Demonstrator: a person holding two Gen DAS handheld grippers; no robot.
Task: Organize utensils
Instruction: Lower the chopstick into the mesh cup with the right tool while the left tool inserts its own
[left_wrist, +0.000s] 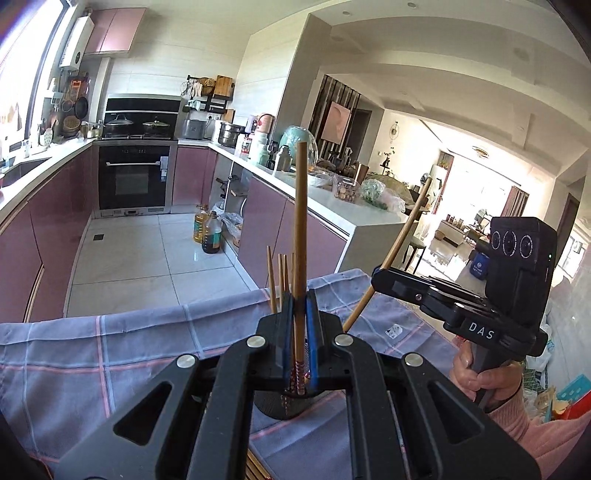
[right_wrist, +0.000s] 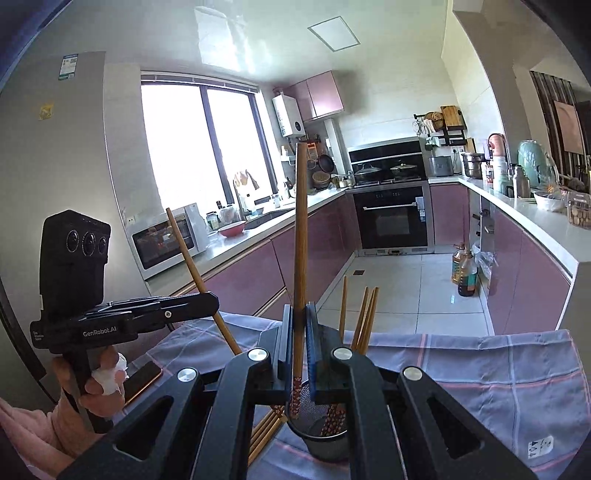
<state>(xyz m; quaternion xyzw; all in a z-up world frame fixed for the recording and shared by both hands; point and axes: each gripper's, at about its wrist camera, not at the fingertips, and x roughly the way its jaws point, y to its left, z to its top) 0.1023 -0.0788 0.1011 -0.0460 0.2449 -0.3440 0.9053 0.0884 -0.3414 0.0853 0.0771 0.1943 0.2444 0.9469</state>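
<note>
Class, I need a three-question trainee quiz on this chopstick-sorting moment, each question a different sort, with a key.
1. True or false: the left gripper is shut on a chopstick.
2. What does the right gripper hold? A) spoon B) chopstick C) nothing
3. Fill in: sorted chopsticks stand in a dark mesh ____ on the checked cloth.

Key: 1 true. 2 B; its chopstick stands upright. 3 cup.

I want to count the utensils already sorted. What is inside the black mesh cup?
In the black mesh cup several wooden chopsticks stand upright, patterned ends down. The right gripper covers part of the cup, so the exact count and the bottom stay hidden.
</note>
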